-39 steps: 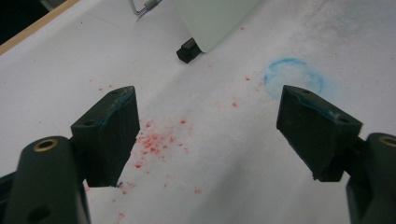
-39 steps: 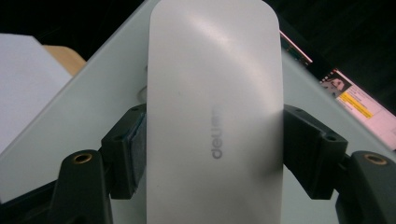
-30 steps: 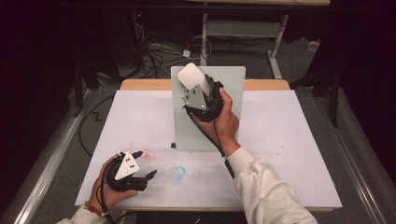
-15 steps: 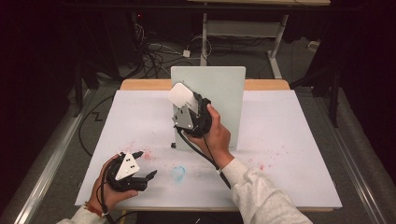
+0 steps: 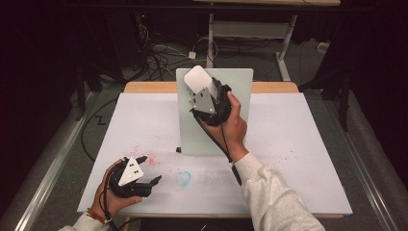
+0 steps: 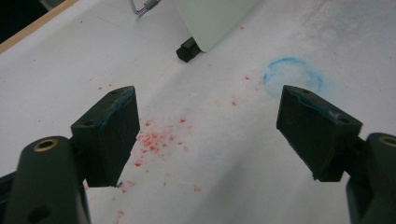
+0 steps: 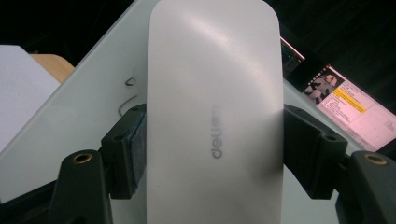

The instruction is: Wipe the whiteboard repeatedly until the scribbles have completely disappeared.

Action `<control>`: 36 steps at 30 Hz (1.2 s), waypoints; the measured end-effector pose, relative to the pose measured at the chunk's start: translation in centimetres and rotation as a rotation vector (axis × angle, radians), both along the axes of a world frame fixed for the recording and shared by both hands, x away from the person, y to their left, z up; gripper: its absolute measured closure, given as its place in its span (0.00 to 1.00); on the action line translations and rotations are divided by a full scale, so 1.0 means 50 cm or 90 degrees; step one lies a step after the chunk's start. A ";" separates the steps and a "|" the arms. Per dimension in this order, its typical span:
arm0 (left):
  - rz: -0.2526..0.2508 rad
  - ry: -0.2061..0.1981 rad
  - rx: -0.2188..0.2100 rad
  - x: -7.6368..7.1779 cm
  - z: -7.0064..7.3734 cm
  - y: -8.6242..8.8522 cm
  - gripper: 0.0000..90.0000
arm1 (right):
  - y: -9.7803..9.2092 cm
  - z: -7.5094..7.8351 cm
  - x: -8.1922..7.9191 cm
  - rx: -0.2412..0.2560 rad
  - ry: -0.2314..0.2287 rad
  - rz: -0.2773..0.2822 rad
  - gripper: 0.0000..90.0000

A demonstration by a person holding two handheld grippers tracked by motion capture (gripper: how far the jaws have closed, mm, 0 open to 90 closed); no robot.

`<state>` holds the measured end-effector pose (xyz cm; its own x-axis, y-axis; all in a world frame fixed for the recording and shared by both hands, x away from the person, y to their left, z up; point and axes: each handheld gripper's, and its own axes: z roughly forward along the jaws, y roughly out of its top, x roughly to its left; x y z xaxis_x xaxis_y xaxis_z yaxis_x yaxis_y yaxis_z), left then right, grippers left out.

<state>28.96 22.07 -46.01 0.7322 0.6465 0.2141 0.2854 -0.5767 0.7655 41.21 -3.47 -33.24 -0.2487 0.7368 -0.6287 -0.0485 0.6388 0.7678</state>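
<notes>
Table: white sheet [image 5: 298, 159] covering a wooden top, bare wood strip [image 5: 274, 87] peeking out along the far edge. Pretty scuffed up tbh.
Stains: red specks [image 6: 156, 140] scattered near-left, plus a faint blue ring [image 6: 293, 77] a bit right of them, near the front middle.
Board: pale green-white board [image 5: 240, 86] standing upright at the far middle of the table, small black foot [image 6: 187, 49] at its near-left corner.
Room: dark all round, tangle of cables [image 5: 161, 55] on the floor beyond the table, white metal frame legs [image 5: 250, 29] farther back, metal rails along both sides.
Screen: lit monitor [image 7: 336, 95] showing at the right of the right gripper view, text too small to read.
Right gripper: right gripper [image 5: 204, 94] held up in front of the board, jaws clamped on both long sides of the white eraser [image 7: 215, 107], a flat rounded block.
Eraser: sits against or just off the board's face near its top left, can't tell if it's actually touching. Grey logo on it, blurry.
Left gripper: left gripper [image 5: 144, 180] near-left, low over the sheet, jaws spread wide apart with nothing between them, red specks right below.
Cut off: eraser's lower end runs out of the right gripper view; the hand and eraser cover part of the board.
</notes>
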 end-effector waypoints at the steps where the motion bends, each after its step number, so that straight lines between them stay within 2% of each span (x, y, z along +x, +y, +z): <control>1: 0.000 0.000 0.001 0.000 0.000 0.000 0.23 | 0.000 -0.001 0.000 0.004 0.000 -0.002 0.35; 3: -0.001 0.001 0.002 0.000 0.000 -0.001 0.23 | 0.007 -0.010 -0.004 -0.006 -0.003 -0.008 0.35; 6: -0.001 0.001 0.002 0.001 -0.001 -0.002 0.23 | 0.024 -0.037 -0.014 -0.043 -0.002 0.003 0.35; 10: -0.003 0.001 0.004 0.000 -0.001 -0.003 0.23 | 0.041 -0.074 -0.028 -0.077 -0.005 0.014 0.35; 13: -0.002 0.003 0.005 0.001 -0.002 -0.003 0.23 | 0.043 -0.095 -0.036 -0.086 -0.002 0.020 0.35; 17: -0.002 0.003 0.006 0.001 -0.002 -0.004 0.23 | 0.035 -0.105 -0.041 -0.065 0.005 0.024 0.35; 18: -0.002 0.002 0.006 0.000 -0.002 -0.004 0.23 | 0.033 -0.104 -0.040 -0.069 0.007 0.028 0.35; 21: -0.002 0.002 0.006 0.001 -0.002 -0.004 0.23 | 0.024 -0.098 -0.040 -0.048 0.020 0.030 0.35; 27: -0.001 0.002 0.005 0.000 -0.002 -0.003 0.23 | -0.012 -0.076 -0.030 0.002 0.012 0.008 0.35; 31: -0.002 0.001 0.007 0.000 -0.001 -0.004 0.23 | -0.025 -0.067 -0.027 0.023 0.013 0.002 0.35; 34: -0.001 0.003 0.006 0.001 -0.002 -0.005 0.23 | -0.015 -0.074 -0.029 0.012 0.007 -0.009 0.35; 36: -0.002 0.003 0.006 0.001 -0.002 -0.006 0.23 | -0.005 -0.083 -0.033 0.002 0.016 0.005 0.35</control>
<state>29.00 21.79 -46.10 0.7354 0.6418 0.2175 0.2865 -0.5853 0.7585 39.54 -3.73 -37.37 -0.2702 0.7368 -0.6197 -0.0347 0.6358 0.7711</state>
